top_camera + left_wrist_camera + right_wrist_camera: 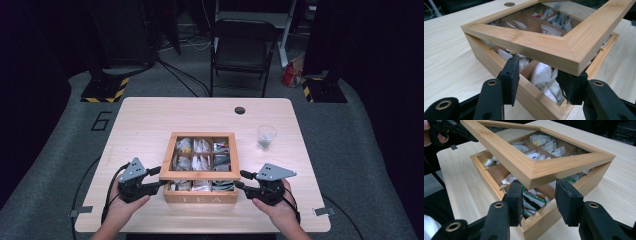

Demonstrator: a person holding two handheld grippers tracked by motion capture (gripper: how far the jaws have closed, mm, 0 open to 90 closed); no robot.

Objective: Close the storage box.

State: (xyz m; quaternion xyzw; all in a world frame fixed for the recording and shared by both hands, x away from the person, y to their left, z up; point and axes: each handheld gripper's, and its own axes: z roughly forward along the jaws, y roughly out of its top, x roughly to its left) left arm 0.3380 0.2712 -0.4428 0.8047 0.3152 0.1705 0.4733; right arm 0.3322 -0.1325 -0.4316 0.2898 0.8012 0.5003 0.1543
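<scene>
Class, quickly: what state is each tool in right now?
Left tool: open, under the raised lid, clamping nothing.
Right tool: open, under the lid too.

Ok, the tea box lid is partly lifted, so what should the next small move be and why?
Probably raise both front corners a little further, evenly. The lid is tilted up off the box, and the left hand-held gripper and right hand-held gripper sit under those corners, jaws apart rather than clamped, so uneven lifting could let it slip.

Both hands low and level, left claw (161,178) and right claw (240,180) pointing inward, jaws partly apart
</scene>
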